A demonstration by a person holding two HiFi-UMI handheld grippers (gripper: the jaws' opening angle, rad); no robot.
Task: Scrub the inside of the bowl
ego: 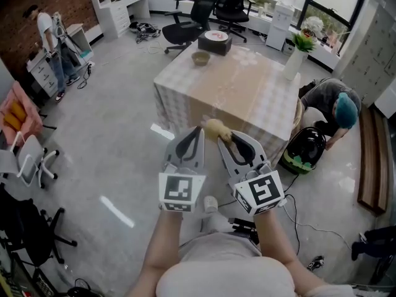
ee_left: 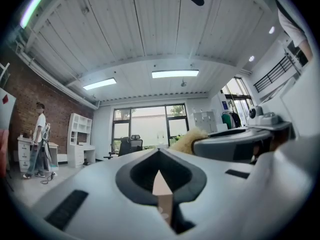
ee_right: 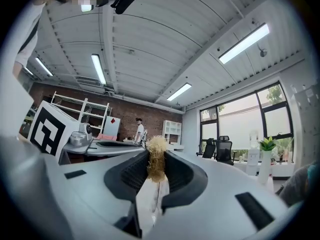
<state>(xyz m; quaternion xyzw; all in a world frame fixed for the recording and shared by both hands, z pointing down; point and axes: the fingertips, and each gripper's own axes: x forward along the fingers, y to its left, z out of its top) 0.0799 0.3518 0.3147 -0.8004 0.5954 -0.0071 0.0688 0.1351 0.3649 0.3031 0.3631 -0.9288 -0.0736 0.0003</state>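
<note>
The small tan bowl [ego: 200,57] stands at the far left corner of the cloth-covered table [ego: 247,98], well ahead of both grippers. My right gripper [ego: 224,138] is shut on a yellowish fibrous scrubber [ego: 215,127], which pokes out past its tips. In the right gripper view the scrubber [ee_right: 156,163] is pinched between the ribbed pads [ee_right: 131,174] of the right gripper [ee_right: 156,159]. My left gripper [ego: 197,130] is shut with nothing in it, its tips pressed together [ee_left: 160,154]. In the left gripper view the scrubber [ee_left: 187,140] shows just to the right. Both grippers are held side by side, short of the table's near edge.
A black round box [ego: 215,42] and a white vase with a plant [ego: 294,59] also stand on the table. A person [ego: 334,107] crouches by its right side over a dark bag [ego: 304,150]. Office chairs [ego: 198,14] stand behind; another person [ego: 49,48] stands far left.
</note>
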